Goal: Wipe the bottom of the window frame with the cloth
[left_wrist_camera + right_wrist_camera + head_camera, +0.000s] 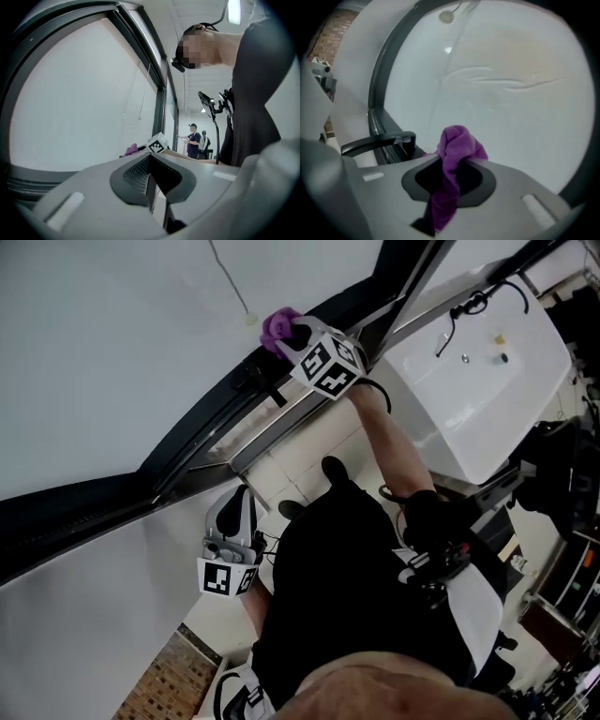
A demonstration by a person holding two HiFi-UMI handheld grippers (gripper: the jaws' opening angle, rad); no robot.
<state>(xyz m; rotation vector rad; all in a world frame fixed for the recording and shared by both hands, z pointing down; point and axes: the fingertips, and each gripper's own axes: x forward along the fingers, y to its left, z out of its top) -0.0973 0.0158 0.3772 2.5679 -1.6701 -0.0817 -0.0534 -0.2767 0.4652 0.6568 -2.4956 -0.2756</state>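
Note:
My right gripper [292, 332] is up at the dark window frame [211, 423], shut on a purple cloth [276, 326]. In the right gripper view the cloth [458, 149] bunches above the jaws and hangs down between them [450, 177], close to the white pane. A black window handle [377, 140] lies to the left of it on the frame. My left gripper [242, 498] hangs lower, by the wall under the frame, away from the cloth. In its own view the left gripper [151, 183] has its jaws together with nothing between them, and the cloth [131, 150] shows far off.
A white basin [478, 381] stands to the right below the window. A thin cord [230, 282] hangs over the pane. The person's dark torso and legs fill the lower middle. Two people [194, 140] stand far down the room.

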